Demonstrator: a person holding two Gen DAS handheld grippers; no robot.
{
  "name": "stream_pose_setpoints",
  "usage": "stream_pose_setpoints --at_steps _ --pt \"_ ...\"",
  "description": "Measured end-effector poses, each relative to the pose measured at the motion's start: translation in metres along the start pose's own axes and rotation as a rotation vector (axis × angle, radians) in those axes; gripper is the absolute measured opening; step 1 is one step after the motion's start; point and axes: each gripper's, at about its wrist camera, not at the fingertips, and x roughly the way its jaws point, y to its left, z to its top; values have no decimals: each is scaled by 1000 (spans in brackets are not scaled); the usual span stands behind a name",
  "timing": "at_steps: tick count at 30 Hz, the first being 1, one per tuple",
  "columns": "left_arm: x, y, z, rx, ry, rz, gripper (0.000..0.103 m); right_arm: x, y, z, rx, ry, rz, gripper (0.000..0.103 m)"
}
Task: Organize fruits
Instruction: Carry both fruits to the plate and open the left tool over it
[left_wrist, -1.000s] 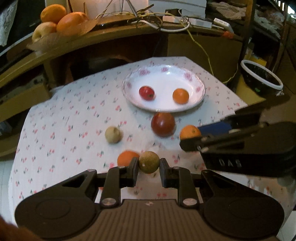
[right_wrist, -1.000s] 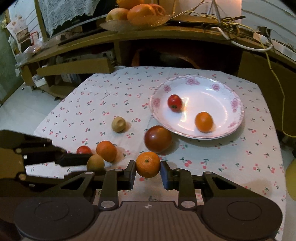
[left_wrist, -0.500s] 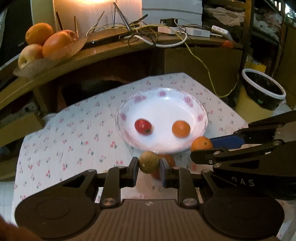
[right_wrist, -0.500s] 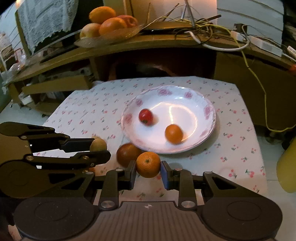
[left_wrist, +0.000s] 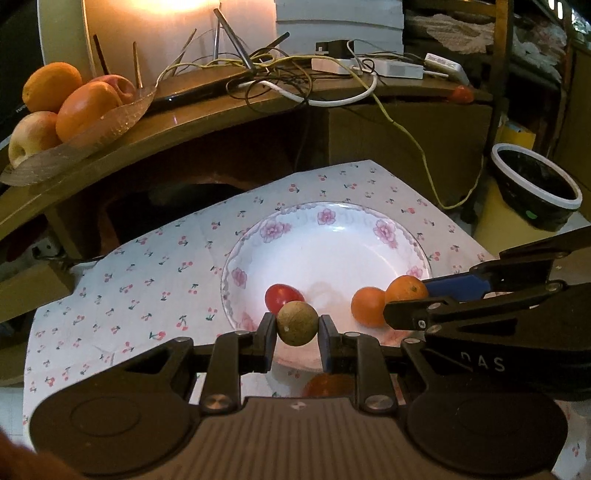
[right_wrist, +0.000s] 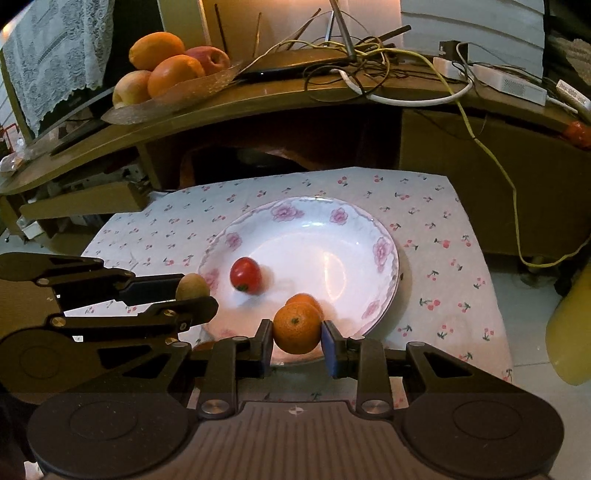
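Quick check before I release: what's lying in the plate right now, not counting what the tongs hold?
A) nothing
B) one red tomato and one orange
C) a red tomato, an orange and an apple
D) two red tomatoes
B: a red tomato and one orange lie in the floral plate, while the left tongs grip a brownish-green fruit and the right tongs grip a second orange.

Round brown-green fruit (left_wrist: 297, 323) held w/ left gripper (left_wrist: 297, 334) over white floral-rimmed plate (left_wrist: 384, 232), 6 o'clock edge. Small orange mandarin (right_wrist: 296, 331) in right gripper (right_wrist: 297, 345). Red tomato (right_wrist: 245, 275) at 9 o'clock & 2nd orange (left_wrist: 367, 306) lie inside plate.
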Motion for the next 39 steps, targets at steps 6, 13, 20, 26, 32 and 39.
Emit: stream_pose_setpoints --at_steps 6,13,20,26,32,39 --pt "13 3 4 -6 11 -4 28 10 -6 6 0 5 -14 30" --pt "21 11 10 -36 10 -3 28 20 -6 15 -13 1 -24 30" --pt "30 10 11 -31 21 -4 28 29 -9 23 -15 -14 -33 30" --pt "33 9 12 -29 26 -9 28 35 -12 27 -29 -22 -41 31" --pt "35 3 11 5 26 -10 29 39 -10 29 -41 -18 -29 31" --pt "36 5 11 -8 33 -9 29 42 -9 29 -48 -11 -34 32"
